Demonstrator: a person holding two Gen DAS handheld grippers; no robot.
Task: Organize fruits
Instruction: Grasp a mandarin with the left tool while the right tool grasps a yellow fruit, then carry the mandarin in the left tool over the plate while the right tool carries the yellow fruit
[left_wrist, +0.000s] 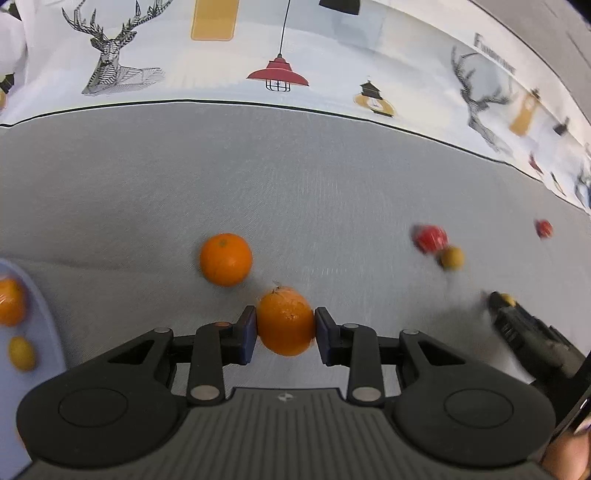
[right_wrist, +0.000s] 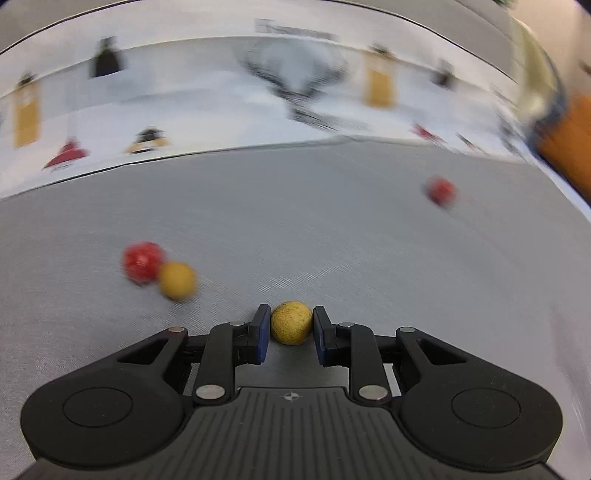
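My left claw (left_wrist: 285, 325) is clamped on an orange (left_wrist: 285, 320), pads pressing both flanks so it can be lifted clear of the grey bench (left_wrist: 147, 192). A second orange (left_wrist: 225, 259) sits just ahead and left of that claw. Far to its left a pale tray (left_wrist: 44, 325) already holds an orange and a small yellow fruit, probably the sorting spot. My right claw (right_wrist: 291, 328) is closed snugly on a yellow ball-like fruit (right_wrist: 291, 322). Ahead and left of it, a red fruit (right_wrist: 142, 261) touches another yellow one (right_wrist: 177, 279). The patterned cloth's lettering is too blurred to read.
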